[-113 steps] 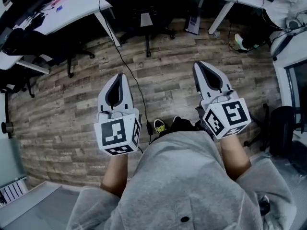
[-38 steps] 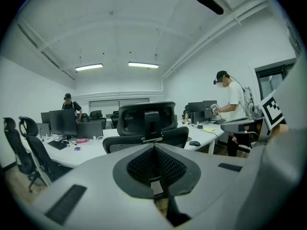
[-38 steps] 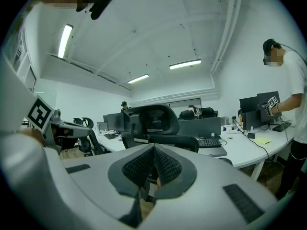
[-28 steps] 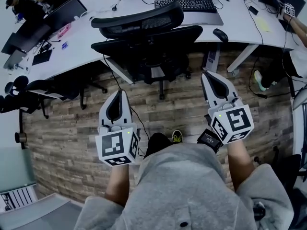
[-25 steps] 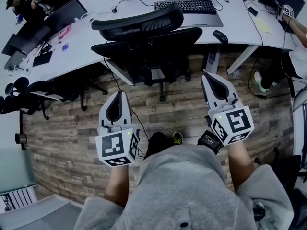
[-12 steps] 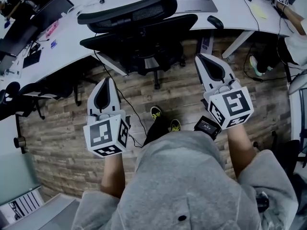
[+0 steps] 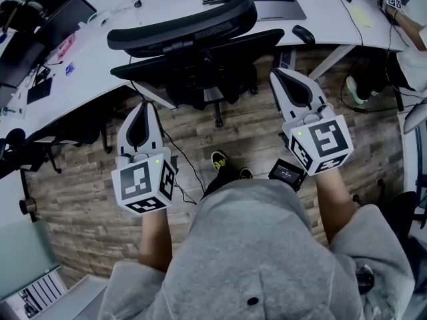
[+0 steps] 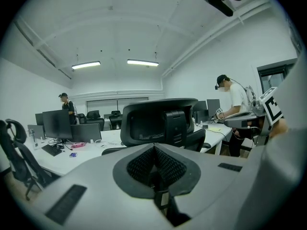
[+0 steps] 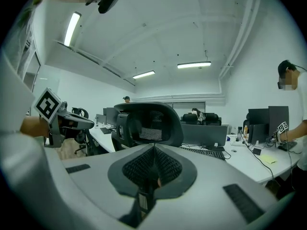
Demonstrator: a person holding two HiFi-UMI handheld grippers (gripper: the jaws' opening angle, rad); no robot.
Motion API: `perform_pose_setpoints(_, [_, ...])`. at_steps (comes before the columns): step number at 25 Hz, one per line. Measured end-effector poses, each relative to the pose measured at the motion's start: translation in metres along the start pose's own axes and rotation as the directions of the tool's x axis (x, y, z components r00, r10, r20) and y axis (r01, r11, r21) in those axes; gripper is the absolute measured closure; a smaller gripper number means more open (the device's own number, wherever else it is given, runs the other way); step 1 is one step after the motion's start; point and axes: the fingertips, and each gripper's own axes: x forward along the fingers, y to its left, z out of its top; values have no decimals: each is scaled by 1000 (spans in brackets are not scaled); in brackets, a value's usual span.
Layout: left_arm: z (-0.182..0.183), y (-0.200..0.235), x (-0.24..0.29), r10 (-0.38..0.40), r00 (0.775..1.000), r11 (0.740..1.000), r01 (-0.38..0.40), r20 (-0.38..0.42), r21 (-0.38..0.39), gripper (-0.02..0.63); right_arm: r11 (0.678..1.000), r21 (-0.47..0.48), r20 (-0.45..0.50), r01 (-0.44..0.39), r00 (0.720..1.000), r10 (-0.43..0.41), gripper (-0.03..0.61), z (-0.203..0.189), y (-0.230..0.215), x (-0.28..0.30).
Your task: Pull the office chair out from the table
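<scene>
Two units, left gripper [image 7: 142,109] and right gripper [image 7: 279,77], jaws together, empty, near office chair [image 7: 183,29] at table [image 7: 93,65]: apparently approach step; next, open, clamp backrest.

The chair [image 7: 180,29] has a black mesh back in a matt plastic frame. Under it, the floor [image 7: 80,179] is rough-grained wood plank; behind it, the counter [image 7: 113,12] is smooth and matt.
</scene>
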Motion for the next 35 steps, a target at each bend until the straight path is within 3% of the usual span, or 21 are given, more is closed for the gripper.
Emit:
perform_pose_setpoints(23, [-5,61,51,-66,998,998,66,-2,-13,604,994,-101,-68,42,996,-49,551,4,6,61])
perform_pose_setpoints(28, [-7,73,64,-107,994,993,109,-34,43,603,993,-114,-82,39,995,-49,551,7,-2,67])
perform_pose_setpoints(35, [-11,80,84,-120,985,971,143,-127,193,601,983,-182,-158,-15,987,-14,548,-1,-20,78])
